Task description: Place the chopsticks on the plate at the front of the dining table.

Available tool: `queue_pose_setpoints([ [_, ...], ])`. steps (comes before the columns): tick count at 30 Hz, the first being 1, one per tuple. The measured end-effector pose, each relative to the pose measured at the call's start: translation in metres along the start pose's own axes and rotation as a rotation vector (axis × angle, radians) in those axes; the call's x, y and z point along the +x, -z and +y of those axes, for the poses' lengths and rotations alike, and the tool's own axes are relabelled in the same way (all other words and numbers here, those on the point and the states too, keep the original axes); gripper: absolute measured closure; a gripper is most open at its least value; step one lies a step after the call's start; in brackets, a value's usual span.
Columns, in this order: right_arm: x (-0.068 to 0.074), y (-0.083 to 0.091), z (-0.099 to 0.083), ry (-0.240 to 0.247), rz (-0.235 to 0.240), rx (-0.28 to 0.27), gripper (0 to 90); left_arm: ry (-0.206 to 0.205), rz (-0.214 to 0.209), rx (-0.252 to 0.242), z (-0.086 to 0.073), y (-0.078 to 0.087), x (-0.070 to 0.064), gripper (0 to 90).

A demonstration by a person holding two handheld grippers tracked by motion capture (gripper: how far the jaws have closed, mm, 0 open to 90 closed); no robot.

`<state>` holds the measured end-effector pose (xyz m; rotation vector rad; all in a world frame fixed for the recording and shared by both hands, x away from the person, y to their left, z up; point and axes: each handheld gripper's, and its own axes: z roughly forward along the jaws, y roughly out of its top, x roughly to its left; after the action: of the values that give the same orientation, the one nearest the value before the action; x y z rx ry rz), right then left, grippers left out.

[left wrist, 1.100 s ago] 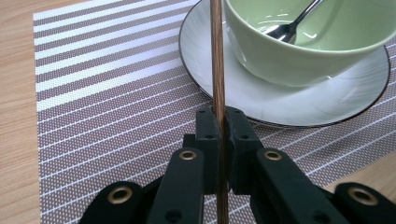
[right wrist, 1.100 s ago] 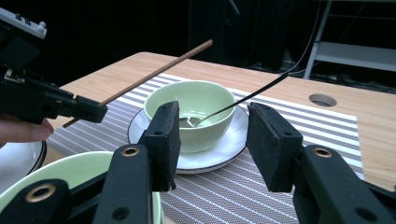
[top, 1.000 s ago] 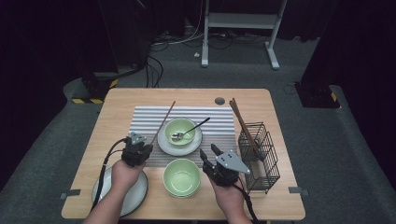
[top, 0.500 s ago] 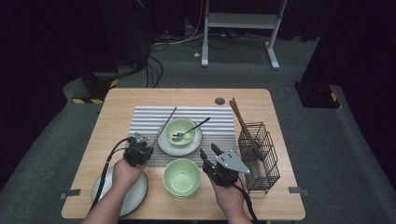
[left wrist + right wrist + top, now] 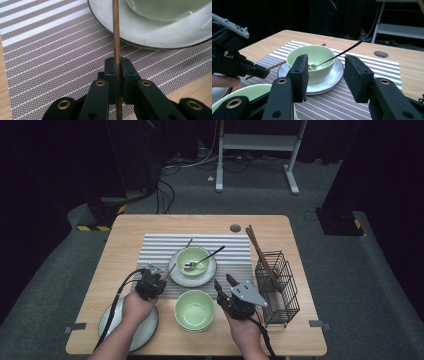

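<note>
My left gripper [image 5: 150, 282] [image 5: 116, 67] is shut on a thin brown chopstick [image 5: 115, 30] [image 5: 186, 245] at the placemat's front left. The chopstick runs up past the left rim of the white plate [image 5: 150, 37] [image 5: 202, 277]. On that plate stands a green bowl [image 5: 192, 260] [image 5: 310, 60] with a dark-handled spoon [image 5: 205, 259] [image 5: 337, 55] in it. My right gripper [image 5: 225, 287] [image 5: 325, 75] is open and holds nothing, just in front of the plate. In the right gripper view, the left gripper [image 5: 239, 66] holds the chopstick [image 5: 277, 65] low over the mat.
A second green bowl [image 5: 195, 310] [image 5: 249, 92] sits near the table's front edge between my hands. A grey plate [image 5: 145, 330] lies at the front left under my left forearm. A black wire basket [image 5: 277, 287] at the right holds several chopsticks [image 5: 257, 250]. The striped placemat [image 5: 160, 245] covers the middle.
The chopstick in my left gripper has come slightly back toward the near side, its far tip now closer to the bowl. The right gripper has stayed put.
</note>
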<state>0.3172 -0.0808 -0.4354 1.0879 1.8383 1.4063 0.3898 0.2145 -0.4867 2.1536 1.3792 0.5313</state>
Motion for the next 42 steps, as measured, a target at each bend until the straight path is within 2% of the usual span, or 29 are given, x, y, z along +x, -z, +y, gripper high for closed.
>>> queue_pose_setpoints([
  [4, -0.001, -0.001, 0.000, -0.003, 0.000, 0.002, 53.8, -0.013, -0.012, 0.004, -0.002, -0.001, -0.004, 83.4],
  [16, -0.001, 0.001, 0.001, -0.004, 0.001, -0.003, 53.4, -0.018, -0.066, -0.007, -0.002, 0.002, -0.010, 77.0],
  [24, -0.002, -0.001, -0.001, -0.011, 0.008, 0.005, 50.9, -0.031, -0.072, -0.014, -0.003, 0.002, -0.013, 74.4],
  [28, -0.002, -0.001, -0.001, -0.012, 0.013, 0.006, 49.6, -0.028, -0.071, -0.042, -0.002, 0.005, -0.013, 69.6],
  [33, -0.003, -0.001, -0.001, -0.007, 0.017, 0.004, 48.4, -0.012, -0.069, -0.083, -0.005, 0.012, -0.013, 59.3],
  [42, -0.001, -0.001, -0.001, 0.003, 0.029, 0.006, 46.7, -0.008, -0.050, -0.193, -0.017, 0.036, -0.011, 48.0],
])
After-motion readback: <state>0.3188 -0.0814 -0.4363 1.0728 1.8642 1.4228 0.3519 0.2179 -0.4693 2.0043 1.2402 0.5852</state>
